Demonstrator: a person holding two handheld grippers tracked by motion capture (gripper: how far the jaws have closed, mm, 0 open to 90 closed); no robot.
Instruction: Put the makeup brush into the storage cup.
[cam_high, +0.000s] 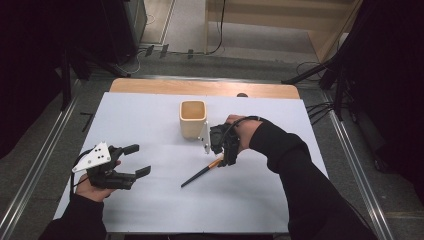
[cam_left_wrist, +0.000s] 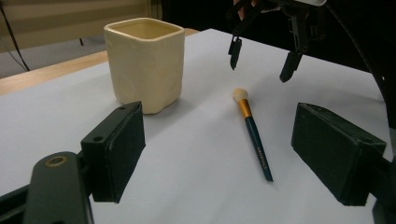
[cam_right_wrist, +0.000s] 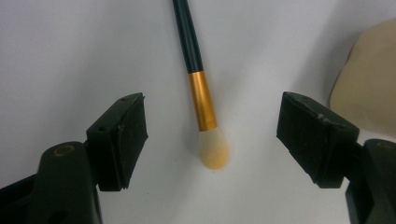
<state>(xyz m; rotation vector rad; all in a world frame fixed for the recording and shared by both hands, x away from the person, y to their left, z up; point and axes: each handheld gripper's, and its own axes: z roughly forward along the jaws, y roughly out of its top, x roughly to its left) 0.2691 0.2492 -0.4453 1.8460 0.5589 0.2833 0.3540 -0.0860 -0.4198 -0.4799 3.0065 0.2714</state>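
High view: white table (cam_high: 150, 125) on grey floor (cam_high: 40, 160), dark surroundings.

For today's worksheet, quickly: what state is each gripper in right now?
Left gripper: open, holding nothing.
Right gripper: open, holding nothing, poised over the bristle end of the makeup brush.
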